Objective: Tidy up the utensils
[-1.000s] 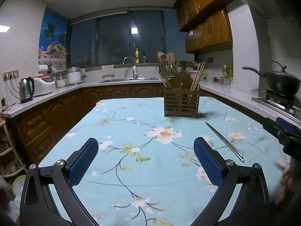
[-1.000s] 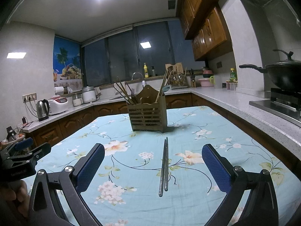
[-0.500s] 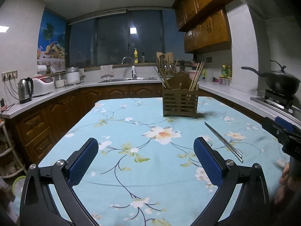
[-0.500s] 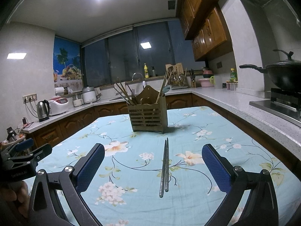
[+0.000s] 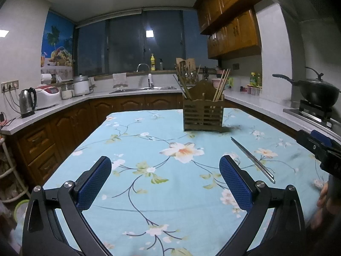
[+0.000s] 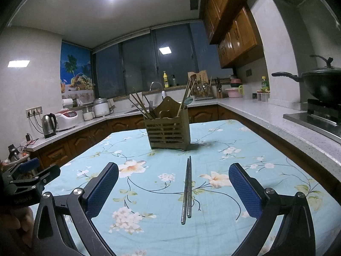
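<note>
On the floral tablecloth (image 6: 223, 128) of the kitchen table, a pair of metal chopsticks (image 6: 186, 189) is seen lying flat, side by side and touching, with the tips directed toward the wooden utensil holder (image 6: 168, 133) that stands upright farther back on the cloth. A clear gap is left between the chopsticks and the holder. Several items are already stood in the holder: wooden chopsticks (image 6: 138, 103) leaning out of its left compartment with a fork beside them, and more sticks with what appears to be a spoon in its right compartment, so part of the sorting can be judged as done. The metal pair is the only loose utensil shown on the table, and its transfer into the holder is judged to be what remains. The right gripper (image 6: 173, 188) is held low over the cloth with its blue pads spread wide apart, and the chopsticks are framed between them without being touched. The left gripper (image 5: 165, 181) is likewise held with its pads wide apart over bare cloth, nothing being clamped, and the chopsticks are seen off to its right. No grasp has yet been made, and the pick-up is judged not yet begun.
</note>
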Demonstrator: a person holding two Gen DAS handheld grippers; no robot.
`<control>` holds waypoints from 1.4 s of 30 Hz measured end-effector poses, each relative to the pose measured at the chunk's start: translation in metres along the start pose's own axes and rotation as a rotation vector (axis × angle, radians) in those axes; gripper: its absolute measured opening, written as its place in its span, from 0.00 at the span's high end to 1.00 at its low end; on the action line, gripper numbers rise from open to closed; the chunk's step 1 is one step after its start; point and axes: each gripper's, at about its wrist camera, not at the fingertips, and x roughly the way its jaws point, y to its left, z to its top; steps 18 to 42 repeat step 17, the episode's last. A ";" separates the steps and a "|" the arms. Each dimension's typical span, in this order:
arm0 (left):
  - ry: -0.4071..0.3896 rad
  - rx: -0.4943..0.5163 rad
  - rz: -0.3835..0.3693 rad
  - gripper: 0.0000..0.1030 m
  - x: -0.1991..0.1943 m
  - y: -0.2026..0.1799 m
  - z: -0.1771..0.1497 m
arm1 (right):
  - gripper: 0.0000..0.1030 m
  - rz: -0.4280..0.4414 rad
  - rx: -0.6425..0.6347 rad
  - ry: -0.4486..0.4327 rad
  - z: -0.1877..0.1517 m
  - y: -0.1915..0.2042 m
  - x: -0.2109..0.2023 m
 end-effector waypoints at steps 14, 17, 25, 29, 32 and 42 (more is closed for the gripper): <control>0.033 -0.019 -0.032 0.00 0.010 0.002 0.005 | 0.00 -0.002 0.012 0.023 0.000 0.006 0.005; 0.037 -0.020 -0.040 0.00 0.011 0.002 0.006 | 0.00 0.002 0.018 0.038 0.000 0.006 0.007; 0.037 -0.020 -0.040 0.00 0.011 0.002 0.006 | 0.00 0.002 0.018 0.038 0.000 0.006 0.007; 0.037 -0.020 -0.040 0.00 0.011 0.002 0.006 | 0.00 0.002 0.018 0.038 0.000 0.006 0.007; 0.037 -0.020 -0.040 0.00 0.011 0.002 0.006 | 0.00 0.002 0.018 0.038 0.000 0.006 0.007; 0.037 -0.020 -0.040 0.00 0.011 0.002 0.006 | 0.00 0.002 0.018 0.038 0.000 0.006 0.007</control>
